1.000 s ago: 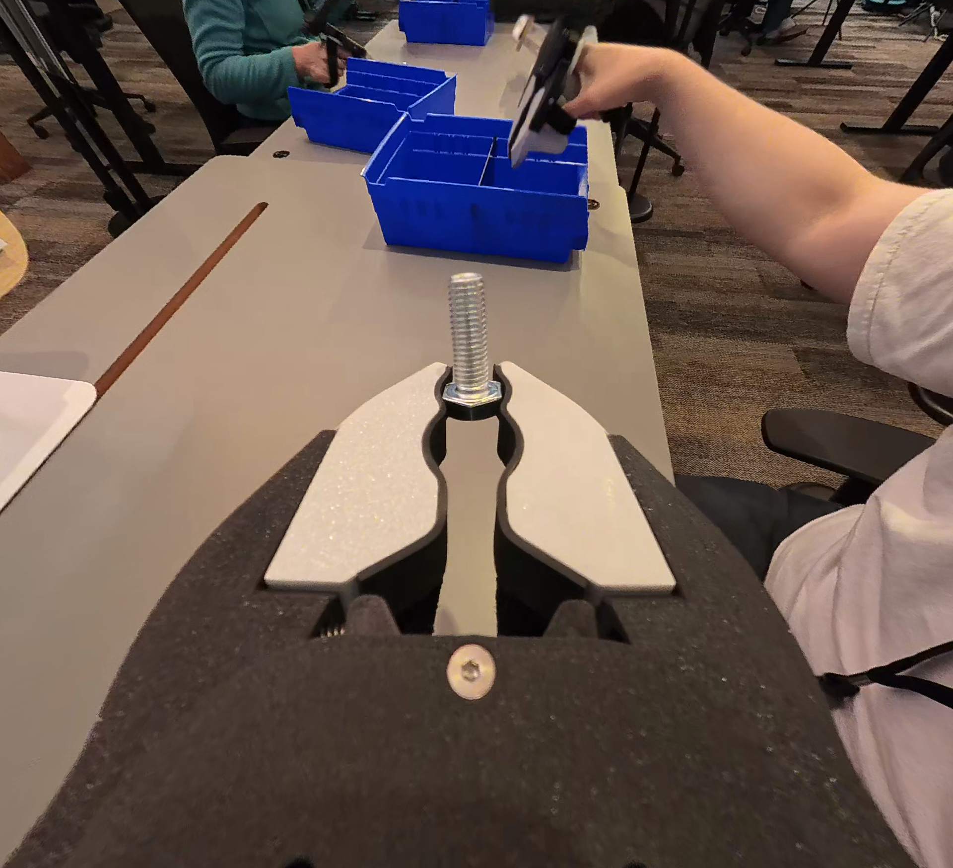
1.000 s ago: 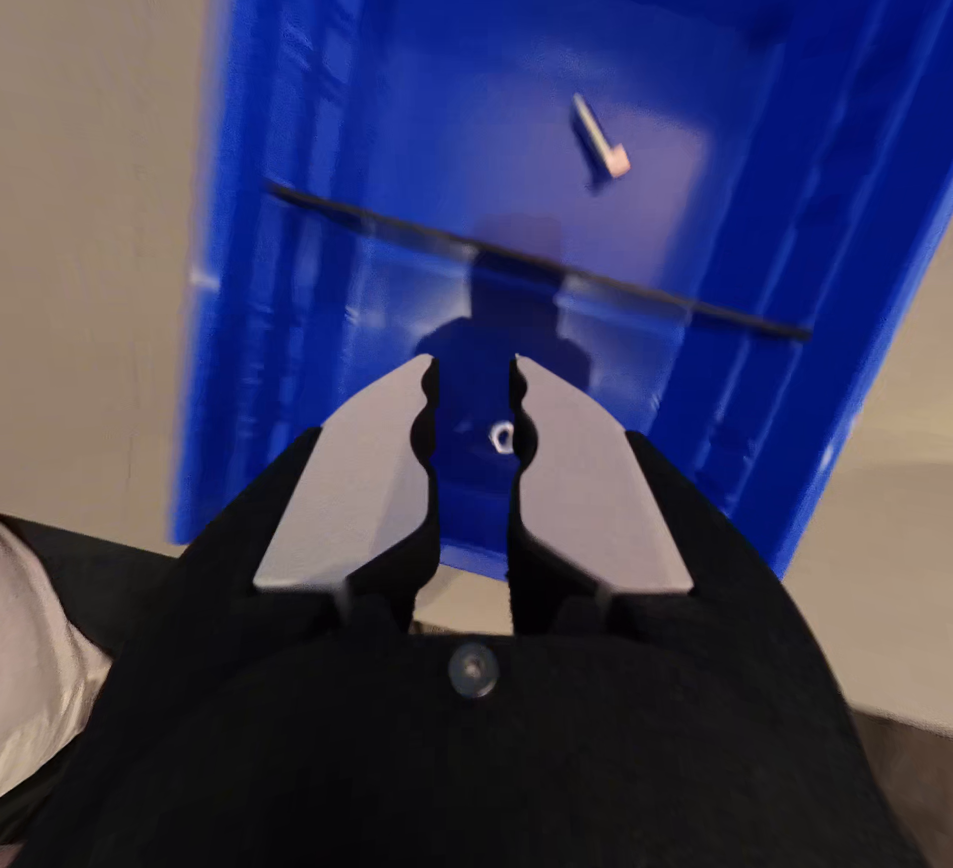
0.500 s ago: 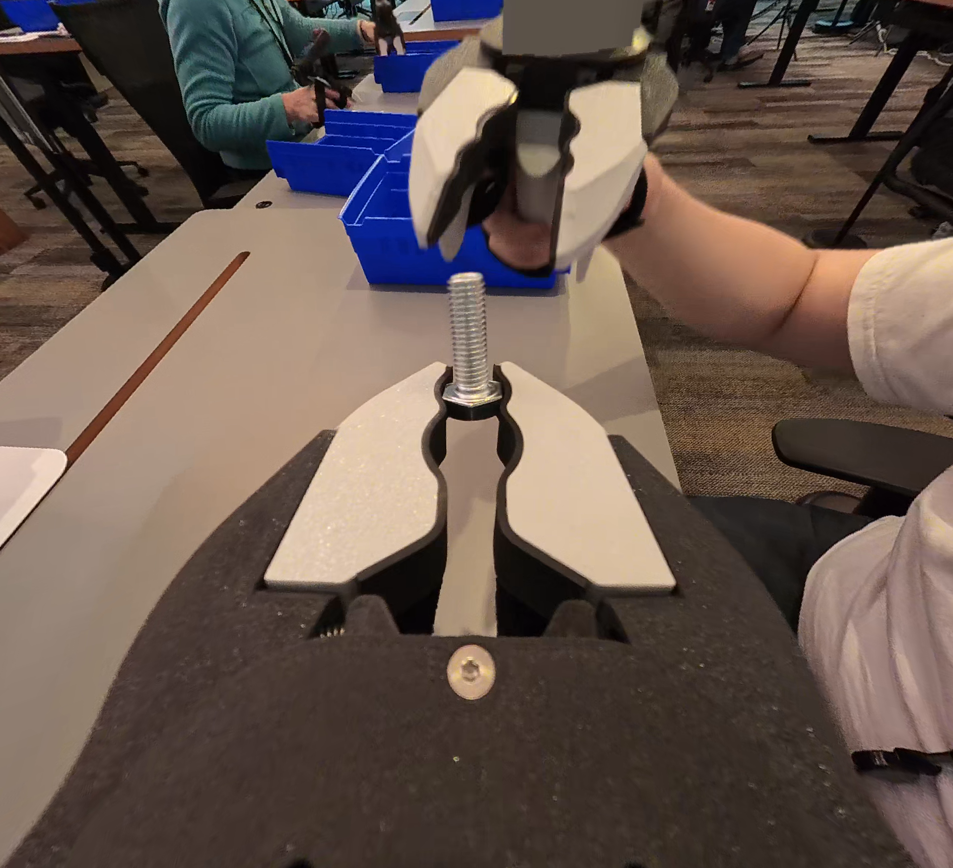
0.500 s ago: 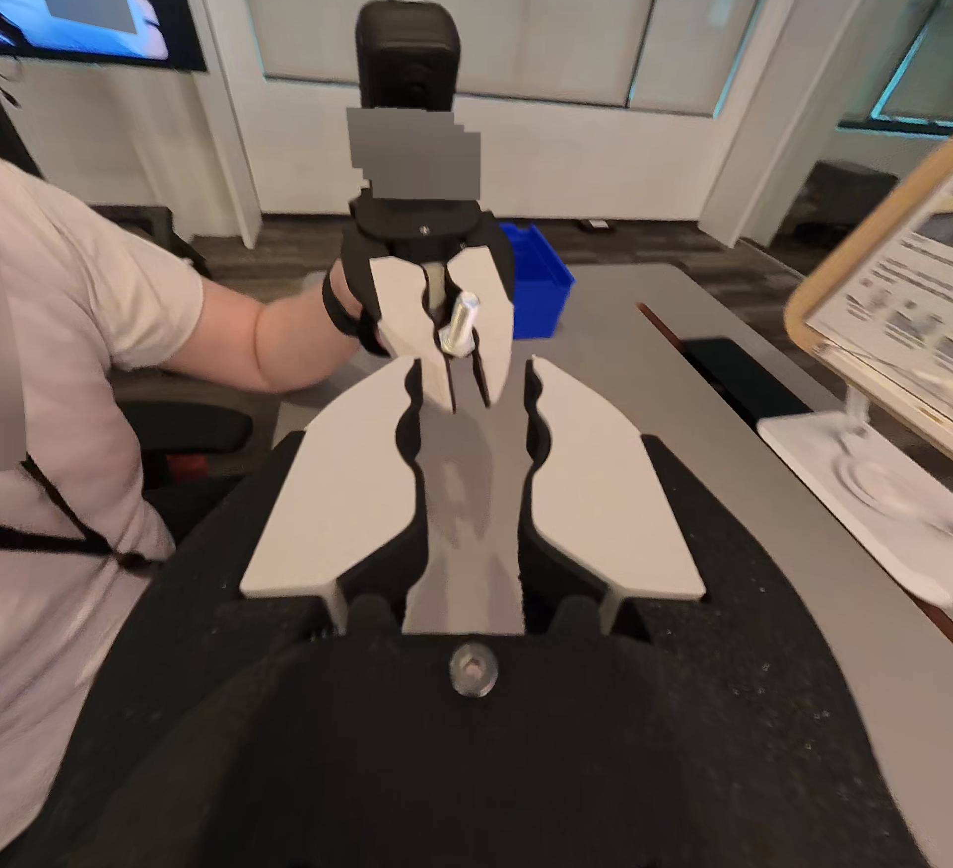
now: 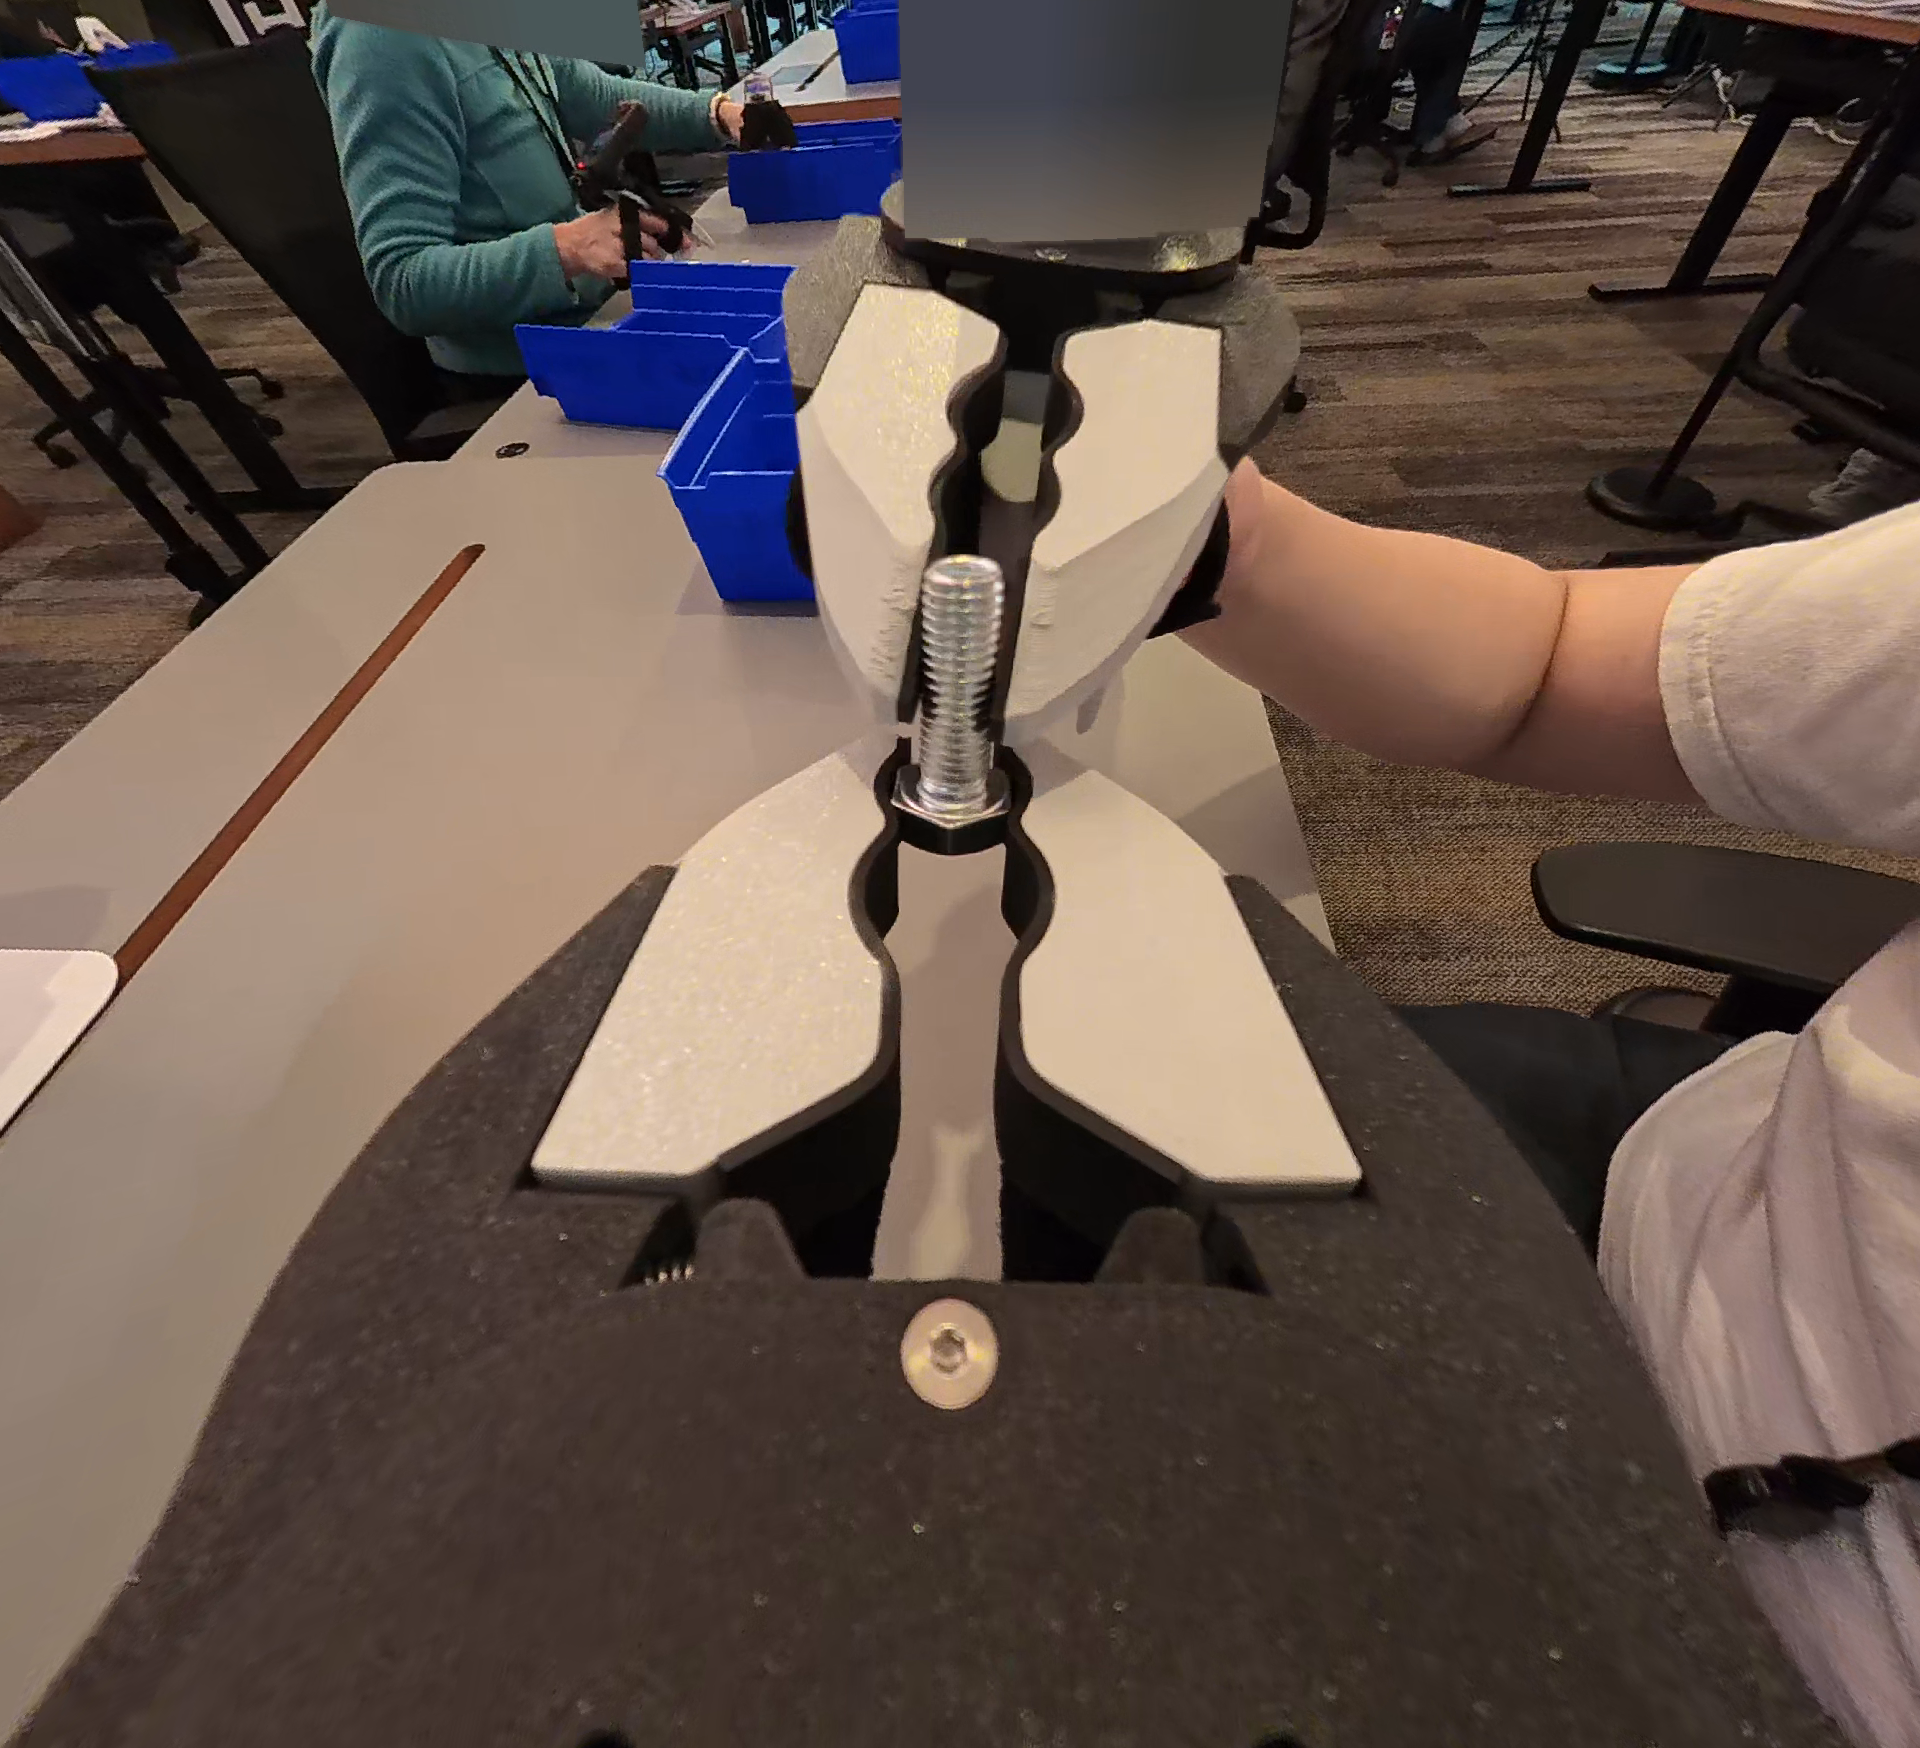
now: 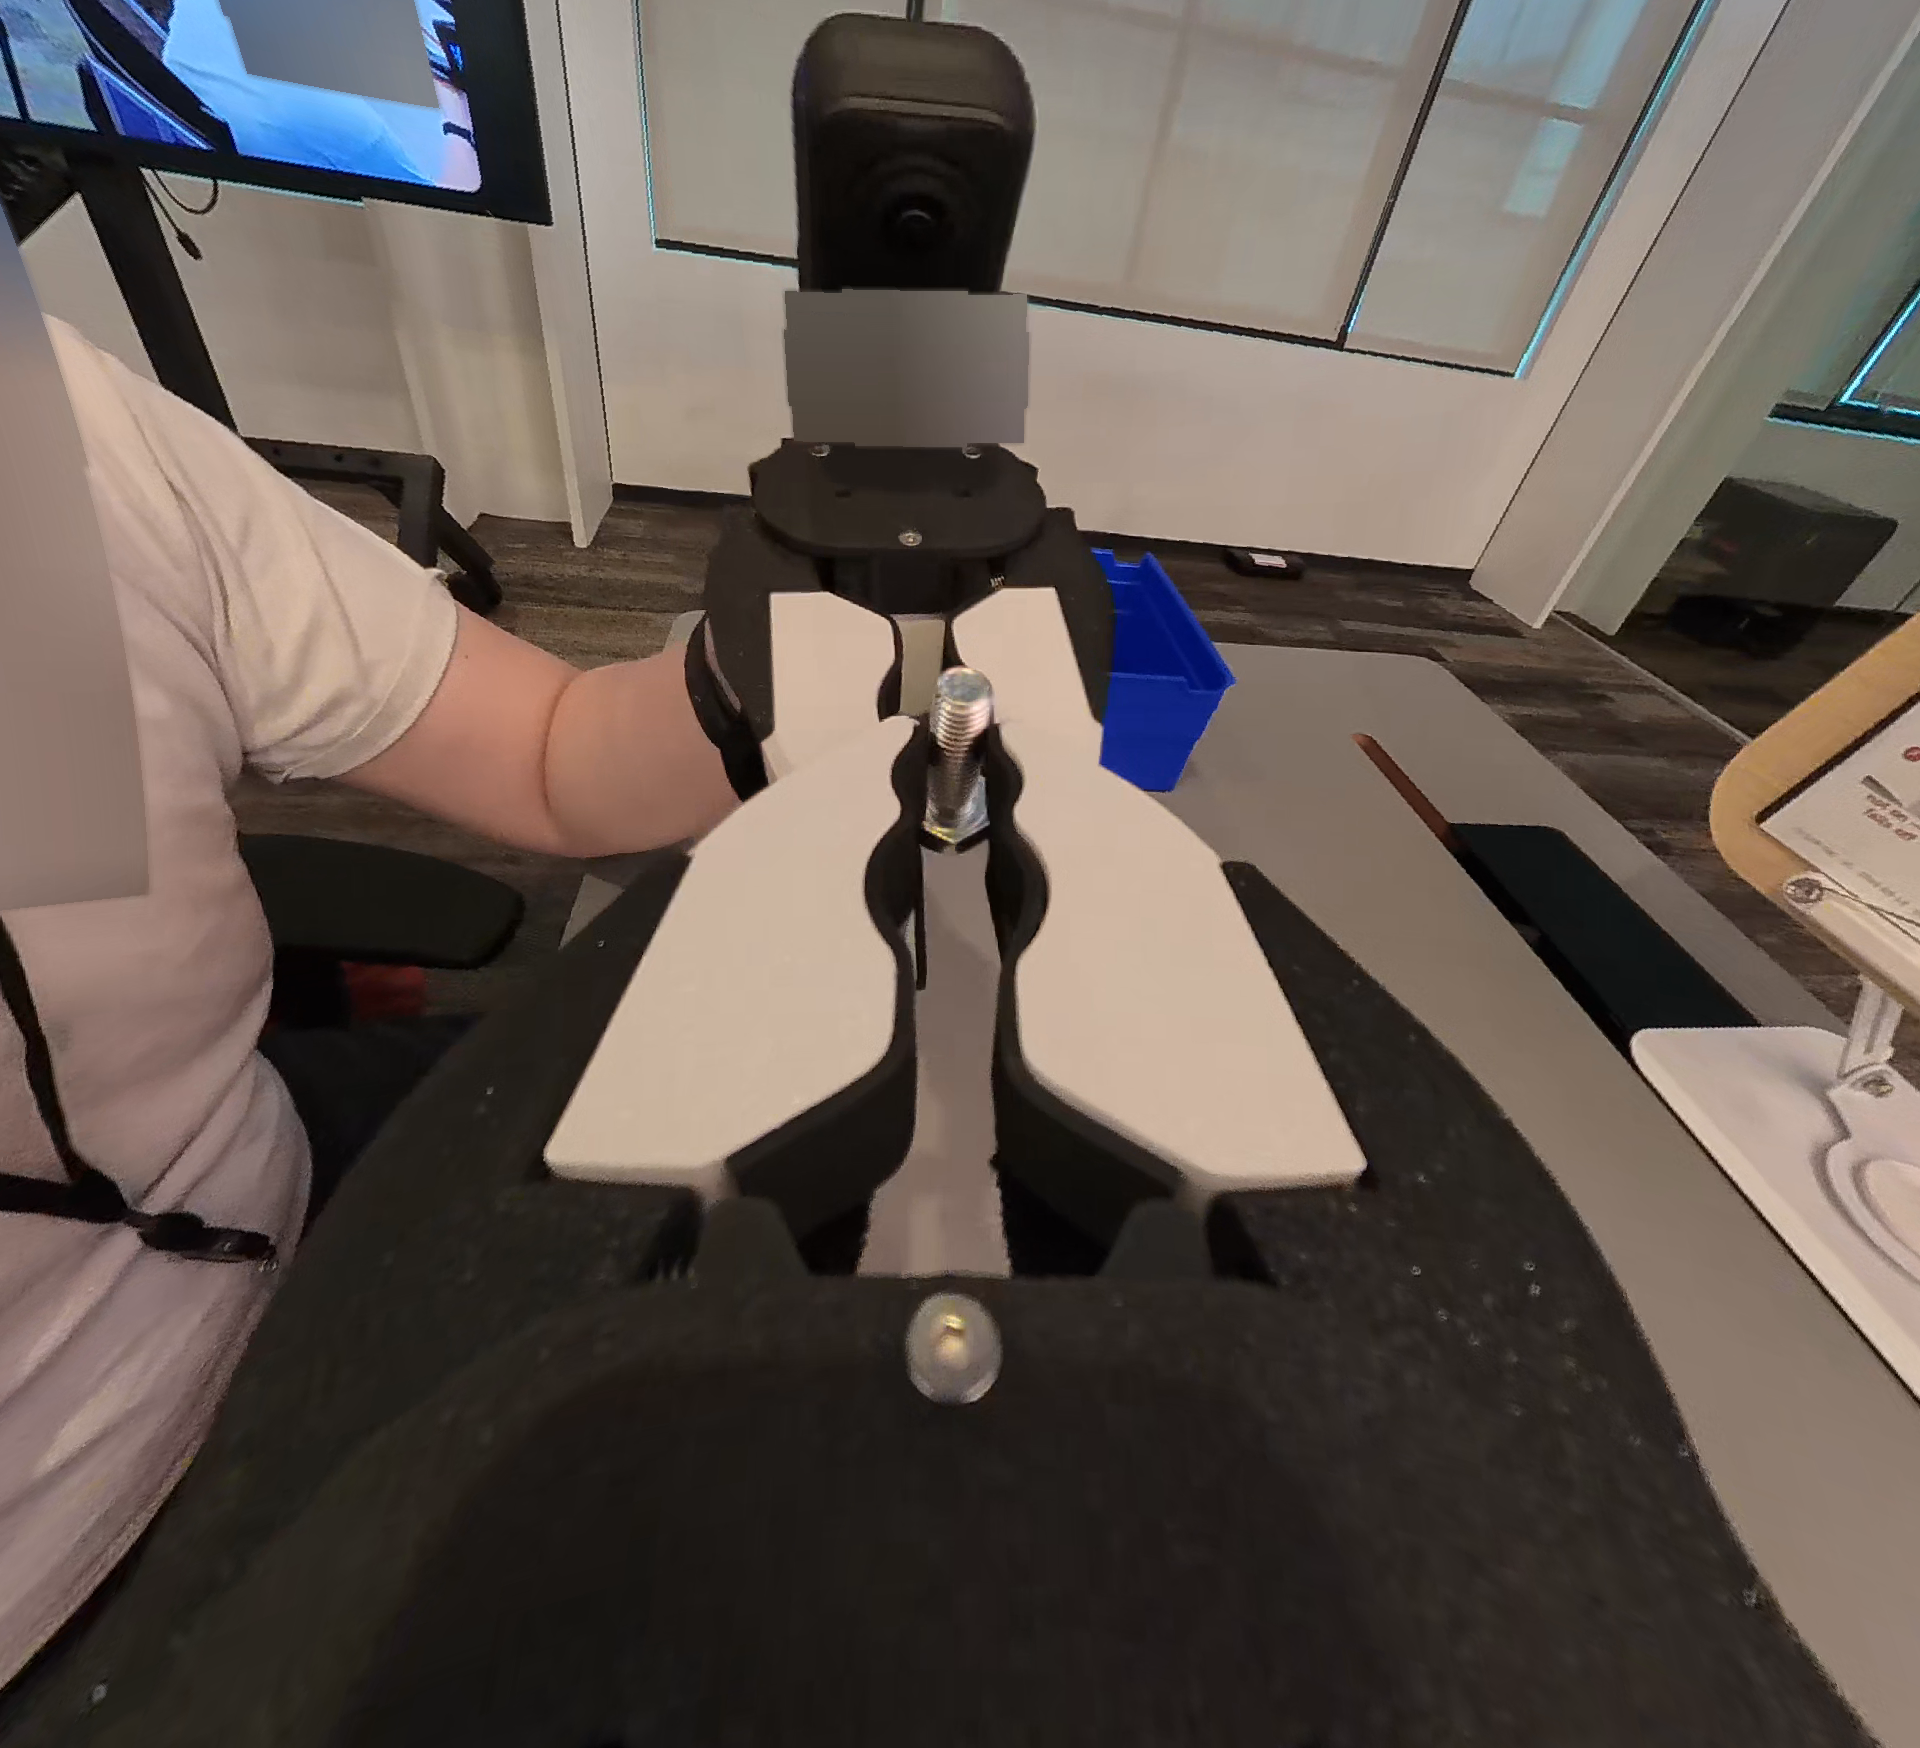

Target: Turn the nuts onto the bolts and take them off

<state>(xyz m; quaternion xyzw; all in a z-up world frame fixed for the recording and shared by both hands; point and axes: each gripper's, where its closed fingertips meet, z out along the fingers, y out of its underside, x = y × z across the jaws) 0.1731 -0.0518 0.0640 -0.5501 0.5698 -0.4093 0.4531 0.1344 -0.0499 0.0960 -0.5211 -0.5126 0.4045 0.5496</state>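
A silver bolt point(image 5: 953, 659) stands upright over the grey table point(image 5: 499, 763). My left gripper point(image 5: 951, 799) is shut on its hex head point(image 5: 951, 805). My right gripper point(image 6: 954, 742) faces the left one, and its fingers point(image 5: 894, 472) are closed in on both sides of the threaded shaft point(image 6: 951, 753). In the right wrist view the left gripper's fingers point(image 6: 821, 680) show behind the bolt, their tips hidden by my right fingers. No loose nut is in view.
A blue bin point(image 5: 727, 514) stands on the table behind the right gripper and also shows in the right wrist view point(image 6: 1153, 690). More blue bins point(image 5: 644, 348) and a seated person in teal point(image 5: 447, 171) are farther back. A framed board on a white base point(image 6: 1766, 1127) stands at one table edge. The gap from one gripper's tips to the other's is roughly 4 cm.
My right gripper left the blue bin, swung round to face the left gripper, came in close and narrowed onto the bolt's shaft. The left gripper kept hold of the bolt.
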